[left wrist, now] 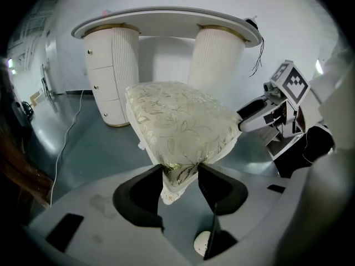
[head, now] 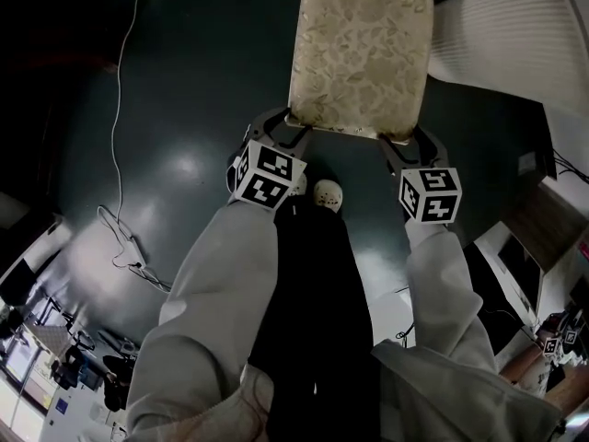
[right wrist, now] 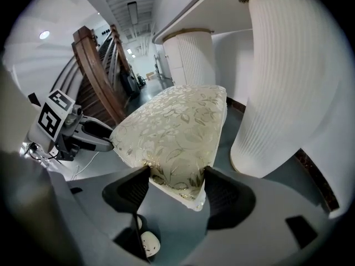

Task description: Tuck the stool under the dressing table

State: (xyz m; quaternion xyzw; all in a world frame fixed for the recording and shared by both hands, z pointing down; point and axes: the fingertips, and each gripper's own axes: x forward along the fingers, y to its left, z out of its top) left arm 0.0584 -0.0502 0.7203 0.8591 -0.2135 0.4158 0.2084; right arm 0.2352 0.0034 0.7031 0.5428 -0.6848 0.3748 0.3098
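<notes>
Head view: looking down over pale sleeves, I see the stool [head: 361, 49] with its cream floral cushion out ahead on the dark green floor [head: 184, 109]. The left gripper [head: 287, 129] is at the stool's near left corner and the right gripper [head: 402, 145] at its near right corner. A ribbed white pedestal of the dressing table [head: 497, 44] stands just beside the stool's far right side. A thin white cable [head: 115, 136] trails across the floor well to the left. Left gripper view: the two dark jaws are clamped on the cushion's near corner, one pad pressing each side. Beyond the seat stands the dressing table, with the gap between its two ribbed pedestals straight behind the stool, and the other gripper grips the corner at the right. Right gripper view: these jaws likewise clench the cushion's corner, pads against the fabric on both sides, with a pedestal close by on the right and the table top overhead.
</notes>
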